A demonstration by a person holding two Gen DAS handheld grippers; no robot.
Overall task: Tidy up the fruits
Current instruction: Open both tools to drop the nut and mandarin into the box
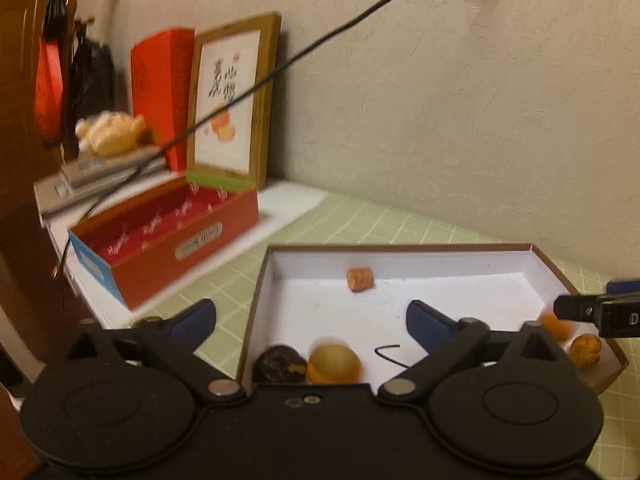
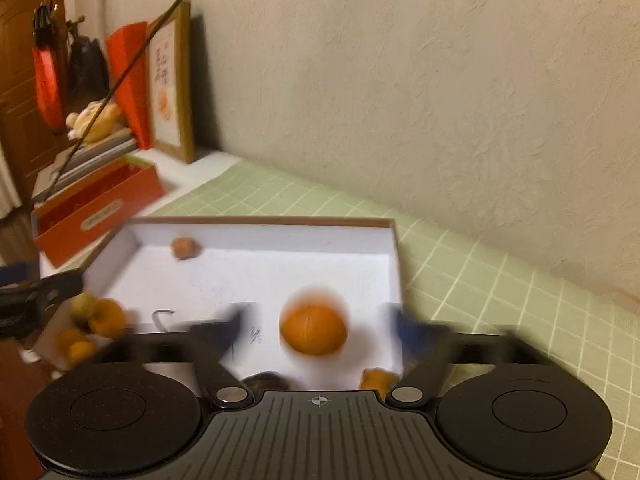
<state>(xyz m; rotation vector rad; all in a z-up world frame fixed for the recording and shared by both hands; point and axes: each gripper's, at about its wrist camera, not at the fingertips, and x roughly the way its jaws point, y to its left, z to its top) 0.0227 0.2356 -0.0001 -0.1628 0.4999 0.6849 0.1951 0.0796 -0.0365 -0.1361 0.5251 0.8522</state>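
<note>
From the left wrist camera, the left gripper [image 1: 311, 320] stands wide, its blue fingers [image 1: 426, 320] spread with nothing between them. Beneath it sits the white shallow box [image 1: 400, 249] on the green checked tablecloth [image 1: 360, 216]. Inside, a small orange-brown cylinder [image 1: 360, 279] lies at 12 o'clock near the far wall. A yellow-brown round fruit [image 1: 334, 364] and a dark fruit [image 1: 280, 364] touch each other at 6 o'clock by the near wall. A lumpy orange fruit [image 1: 585, 350] and a blurred orange one beside it lie at 3 o'clock. At 10 o'clock stands the red open box [image 1: 188, 252]; its oval label is too blurred to read. Behind it leans a framed picture [image 1: 234, 100] bearing brushed Chinese characters, not legible, above painted orange fruit.

From the right wrist camera, the right gripper [image 2: 318, 326] is also wide, its fingers blurred. An orange mandarin [image 2: 313, 330] sits between them at centre, touching neither, on the white box floor. Small scribbled ink marks at 7 o'clock of it cannot be read.
</note>
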